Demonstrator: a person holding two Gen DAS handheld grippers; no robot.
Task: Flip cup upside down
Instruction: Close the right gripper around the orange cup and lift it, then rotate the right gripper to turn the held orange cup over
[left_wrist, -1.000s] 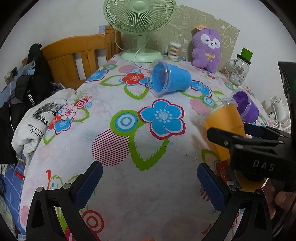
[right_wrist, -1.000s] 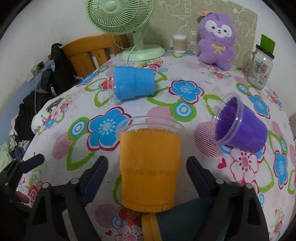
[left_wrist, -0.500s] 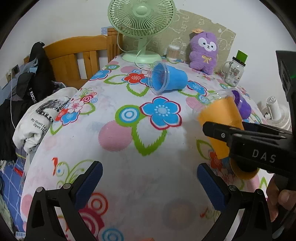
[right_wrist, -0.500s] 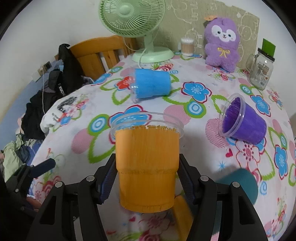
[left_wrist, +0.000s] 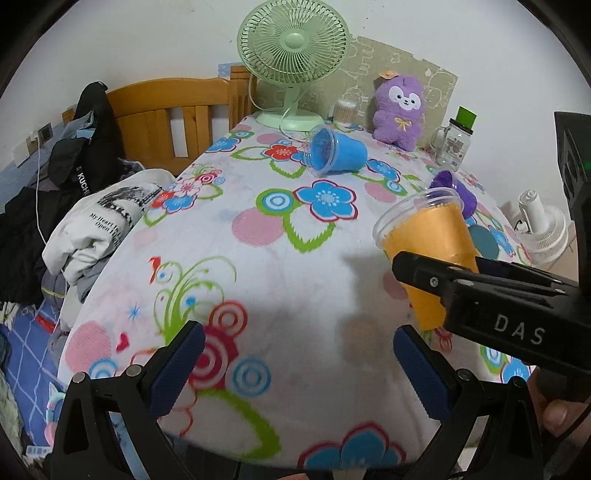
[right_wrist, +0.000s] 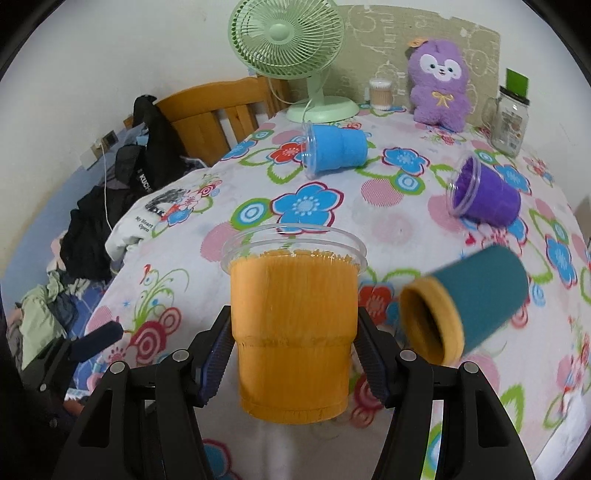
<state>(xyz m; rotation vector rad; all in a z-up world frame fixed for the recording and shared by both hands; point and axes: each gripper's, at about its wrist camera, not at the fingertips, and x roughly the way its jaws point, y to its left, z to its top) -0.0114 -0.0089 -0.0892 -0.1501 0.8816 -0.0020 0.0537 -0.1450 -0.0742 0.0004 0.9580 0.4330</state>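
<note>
Orange cup (right_wrist: 293, 332) pinched between the pads of the right hand-held gripper (right_wrist: 295, 354), raised off the desk (right_wrist: 388, 229), rim pointing away and slightly up. Left hand-held gripper (left_wrist: 295, 365) spread wide, gripping nothing, low over the near edge.

Just right of the held cup: teal cylinder with an orange rim (right_wrist: 465, 302), blurred, on its side. Farther back, lying sideways and well apart: blue cup (right_wrist: 334, 151) and purple cup (right_wrist: 484, 195). Along the far edge: green fan (right_wrist: 291, 48), purple plush toy (right_wrist: 439, 81), glass jar (right_wrist: 509, 118).

Flowered cloth covering the desk. Beyond its left side, wooden bed frame (left_wrist: 166, 110) draped with dark clothes (left_wrist: 85, 140).
</note>
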